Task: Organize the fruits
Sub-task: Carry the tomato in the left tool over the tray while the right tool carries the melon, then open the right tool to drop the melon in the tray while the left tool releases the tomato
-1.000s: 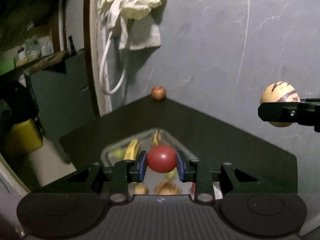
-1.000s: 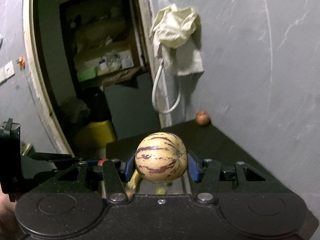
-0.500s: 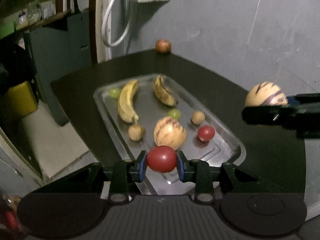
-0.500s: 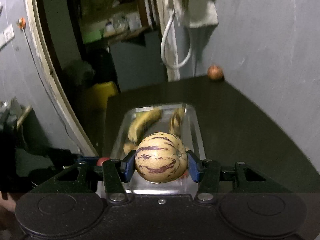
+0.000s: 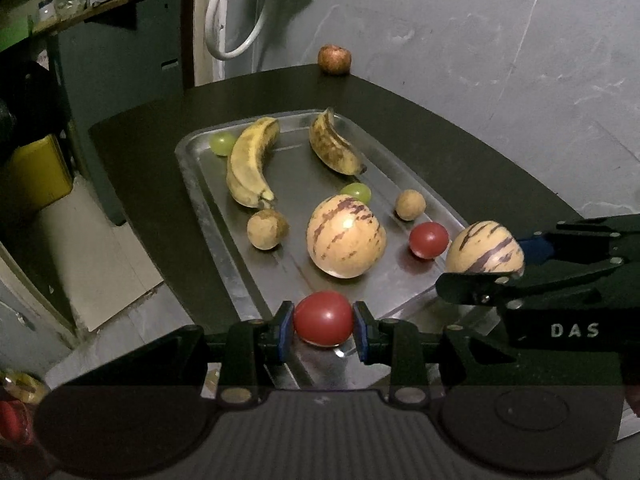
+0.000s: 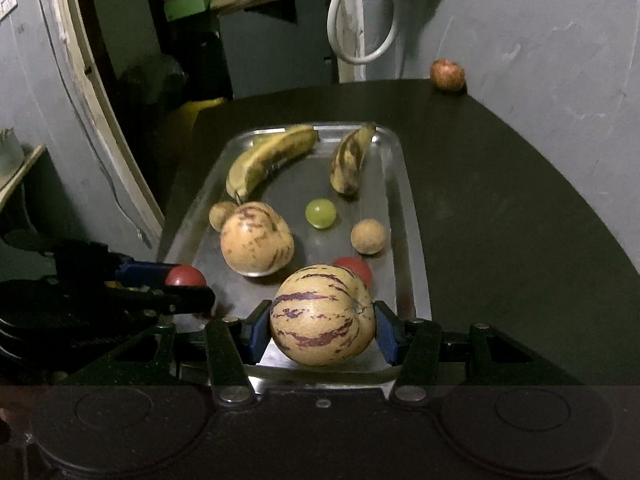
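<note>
Both tongs (image 5: 323, 325) lower, nearer tray (image 5: 200, 184).

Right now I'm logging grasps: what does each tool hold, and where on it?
Left tool: a red tomato, pinched across its left and right sides. Right tool: a striped melon, clamped across its widest middle.
</note>
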### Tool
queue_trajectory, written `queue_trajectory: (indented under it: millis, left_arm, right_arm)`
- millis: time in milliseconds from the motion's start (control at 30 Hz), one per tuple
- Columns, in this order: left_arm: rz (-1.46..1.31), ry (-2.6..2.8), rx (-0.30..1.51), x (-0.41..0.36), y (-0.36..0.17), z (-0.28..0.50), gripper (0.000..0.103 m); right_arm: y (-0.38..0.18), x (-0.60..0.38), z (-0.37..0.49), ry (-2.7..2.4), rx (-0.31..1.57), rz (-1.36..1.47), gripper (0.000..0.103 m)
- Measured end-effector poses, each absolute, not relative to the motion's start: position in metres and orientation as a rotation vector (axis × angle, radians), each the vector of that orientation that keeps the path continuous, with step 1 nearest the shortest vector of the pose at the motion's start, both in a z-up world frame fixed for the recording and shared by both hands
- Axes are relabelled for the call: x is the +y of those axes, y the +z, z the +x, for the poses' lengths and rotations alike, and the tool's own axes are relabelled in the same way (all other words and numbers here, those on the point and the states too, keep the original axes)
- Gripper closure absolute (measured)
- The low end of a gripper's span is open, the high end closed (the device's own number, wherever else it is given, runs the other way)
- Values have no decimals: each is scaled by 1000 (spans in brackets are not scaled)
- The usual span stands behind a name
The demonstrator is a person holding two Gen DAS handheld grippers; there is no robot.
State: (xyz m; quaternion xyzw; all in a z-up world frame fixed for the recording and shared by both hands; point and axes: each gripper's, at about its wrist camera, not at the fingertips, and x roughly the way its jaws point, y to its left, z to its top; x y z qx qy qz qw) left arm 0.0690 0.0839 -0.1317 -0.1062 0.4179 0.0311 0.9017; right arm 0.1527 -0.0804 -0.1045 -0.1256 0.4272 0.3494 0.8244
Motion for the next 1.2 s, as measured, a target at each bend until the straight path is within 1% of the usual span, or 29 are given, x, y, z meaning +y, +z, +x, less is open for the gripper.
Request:
queue_trajectory:
  millis: [567,1200]
  left_arm:
    - [-227,59,872,80,-139,81,69]
    - [-249,67,868,81,-139,85,67]
  right_arm:
    - [-123,-78,163,752,937,-300,48]
    - [-119,-81,165,765,923,-283,47]
